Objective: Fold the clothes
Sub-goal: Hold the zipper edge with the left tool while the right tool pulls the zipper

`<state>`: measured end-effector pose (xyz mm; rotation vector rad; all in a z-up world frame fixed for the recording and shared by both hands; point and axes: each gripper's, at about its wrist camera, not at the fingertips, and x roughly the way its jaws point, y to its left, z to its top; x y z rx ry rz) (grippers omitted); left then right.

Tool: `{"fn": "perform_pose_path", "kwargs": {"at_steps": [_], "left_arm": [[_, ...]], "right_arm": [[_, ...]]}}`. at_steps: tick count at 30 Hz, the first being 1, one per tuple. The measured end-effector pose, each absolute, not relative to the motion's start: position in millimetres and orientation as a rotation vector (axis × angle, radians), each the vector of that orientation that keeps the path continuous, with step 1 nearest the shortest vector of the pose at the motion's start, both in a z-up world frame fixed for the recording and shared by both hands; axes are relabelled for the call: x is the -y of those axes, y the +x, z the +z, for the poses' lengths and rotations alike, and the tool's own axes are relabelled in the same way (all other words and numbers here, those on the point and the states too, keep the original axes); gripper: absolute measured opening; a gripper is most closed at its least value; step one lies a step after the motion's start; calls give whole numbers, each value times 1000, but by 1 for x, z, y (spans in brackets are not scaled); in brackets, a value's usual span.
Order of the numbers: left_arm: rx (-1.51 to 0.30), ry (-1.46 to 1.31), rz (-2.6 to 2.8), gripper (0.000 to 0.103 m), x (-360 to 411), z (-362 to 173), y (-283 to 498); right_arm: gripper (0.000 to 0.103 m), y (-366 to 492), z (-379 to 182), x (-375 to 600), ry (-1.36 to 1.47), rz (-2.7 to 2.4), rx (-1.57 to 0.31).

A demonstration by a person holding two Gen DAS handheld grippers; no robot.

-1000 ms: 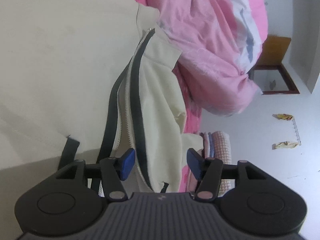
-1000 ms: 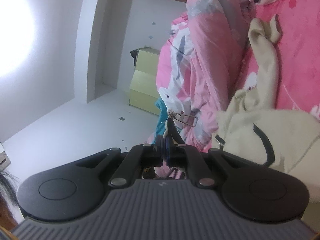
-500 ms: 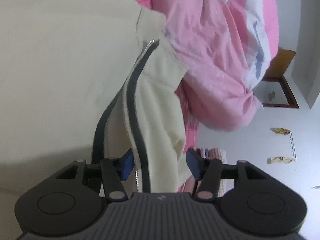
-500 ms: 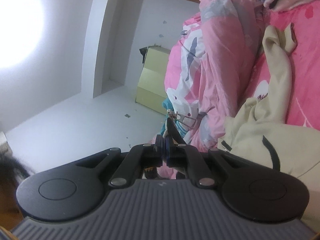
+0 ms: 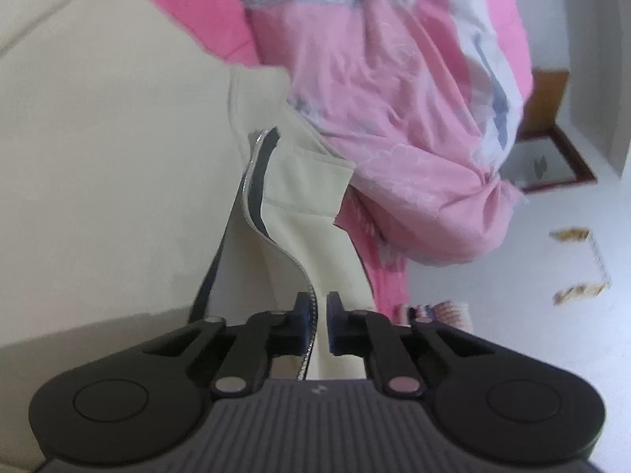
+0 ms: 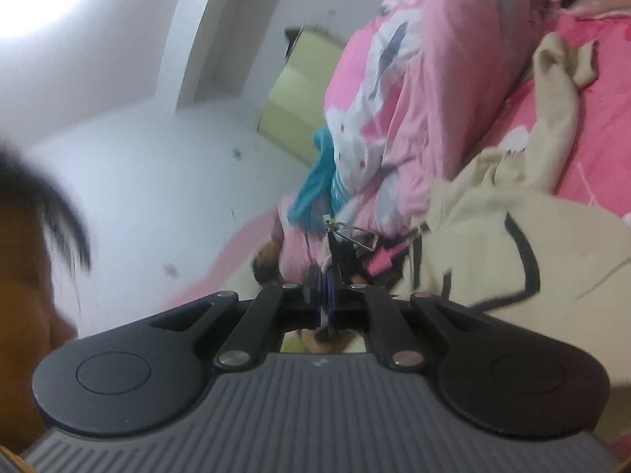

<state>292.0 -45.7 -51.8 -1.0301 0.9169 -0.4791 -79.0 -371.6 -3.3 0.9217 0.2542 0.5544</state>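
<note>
a: where's the cream jacket (image 5: pixel 118 165)?
b: spread over the pink bedsheet (image 6: pixel 599 90), with its dark-taped zipper edge (image 5: pixel 256 181) running up from the left gripper (image 5: pixel 315 315). one sleeve (image 6: pixel 560 90) lies out across the sheet.
a: and the left claw?
b: its jaws have just been closing; they now stand narrow, pinched on the jacket's zipper edge, cream cloth and silver teeth caught between the pads.
a: the right gripper (image 6: pixel 325 291)?
b: clamped tight on a thin dark strip of the same jacket, with the metal zipper pull (image 6: pixel 351 232) sticking out just past the fingertips.
a: around it?
b: a bunched pink quilt (image 5: pixel 394 98) beside the jacket, a teal cloth (image 6: pixel 319 173) against it, folded clothes (image 5: pixel 441 311) near the bed's edge, a yellow-green cabinet (image 6: pixel 299 106) by the wall, and a person's dark hair (image 6: pixel 43 205), blurred.
</note>
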Motion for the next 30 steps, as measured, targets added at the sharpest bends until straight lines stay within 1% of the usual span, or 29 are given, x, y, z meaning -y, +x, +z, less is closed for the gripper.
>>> {"fn": "perform_pose_path", "kwargs": {"at_steps": [3,5,7,10,12,14,17,19,22,23,24,30], "left_arm": [[-900,-840,-434,4,49,-42,284],[-897,-730,-404,4,51,-40,279],[-911,-706,-382,4,48,-48,278],[-933,-749,-360,4,38,-59,280],[-920,-756,-363,4,35,-59,279],[-899,-735,-374,4,36,-55,278],[-915,-695,-377,4,42,-58,279],[-955,-696,-383,6,43,-64,282],[-990,-758,-386,16,32,-66,275],[-987,-763,-378,26,27,-63,271],[-984,-768,-370,31,23,-60,266],[-886,-761,-393,32,-5,-15,214]], "right_arm": [[1,-83,-5,350,816,579,-346],[1,-83,-10,329,710,577,-446],[1,-83,-18,307,600,562,-551],[1,-87,-29,274,420,526,-655],[1,-92,-29,264,349,515,-664],[1,-99,-23,262,305,501,-631],[1,-99,-27,261,259,477,-638],[1,-99,-34,259,239,454,-659],[1,-106,-32,260,218,445,-648],[1,-109,-31,259,207,442,-642],[1,-111,-29,258,196,438,-635],[1,-117,-34,243,55,411,-631]]}}
